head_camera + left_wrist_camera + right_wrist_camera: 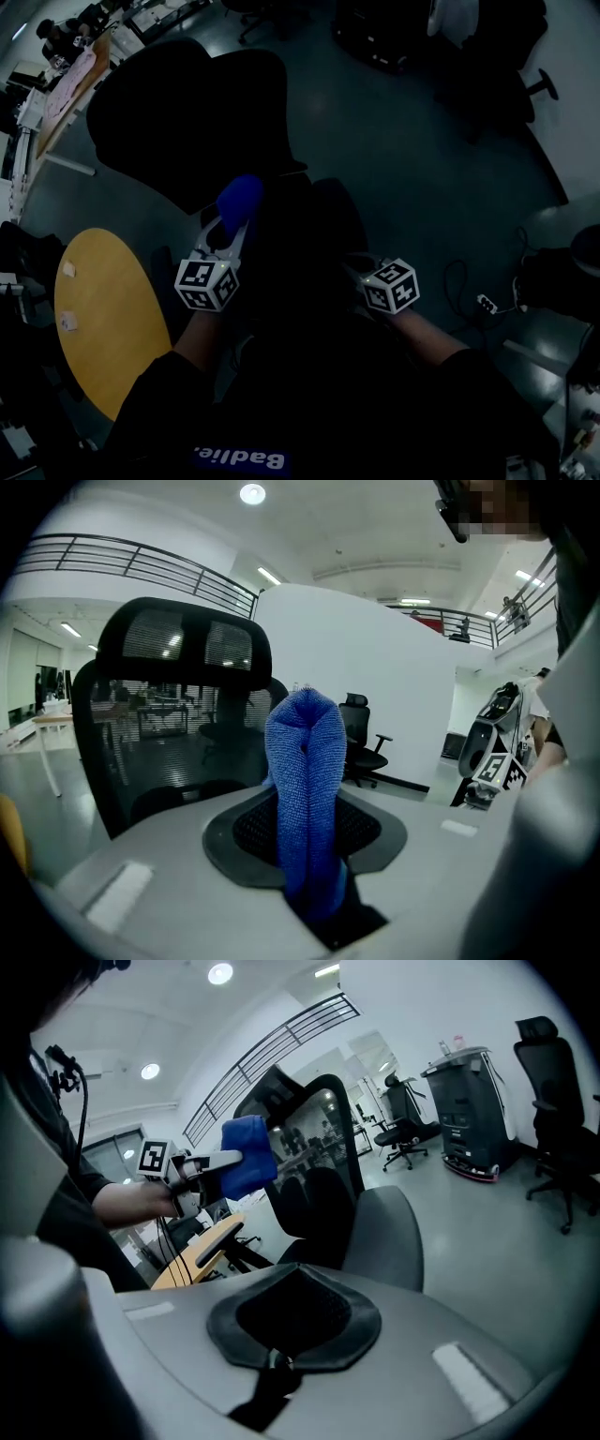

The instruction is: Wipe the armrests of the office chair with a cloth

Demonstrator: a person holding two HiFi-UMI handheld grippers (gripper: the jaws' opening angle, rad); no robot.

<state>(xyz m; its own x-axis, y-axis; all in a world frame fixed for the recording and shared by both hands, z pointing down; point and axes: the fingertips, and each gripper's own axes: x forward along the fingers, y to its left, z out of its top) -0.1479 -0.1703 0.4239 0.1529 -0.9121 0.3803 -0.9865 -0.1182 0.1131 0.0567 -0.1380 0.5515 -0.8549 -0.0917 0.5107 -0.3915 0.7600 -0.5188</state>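
The office chair (187, 112) stands just ahead. The left hand-held gripper (309, 855) is clamped on the folded blue cloth (305, 780) beside the chair's backrest, probably readied for wiping. The right hand-held gripper (272, 1358), near the seat, is closed and empty.

Office chair (187, 122) mostly in darkness

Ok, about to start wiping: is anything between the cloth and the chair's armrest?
Nothing visible does. The left tool holds the blue cloth in open air before the office chair's backrest. In the right gripper view, what looks like an armrest lies below it, unobstructed.
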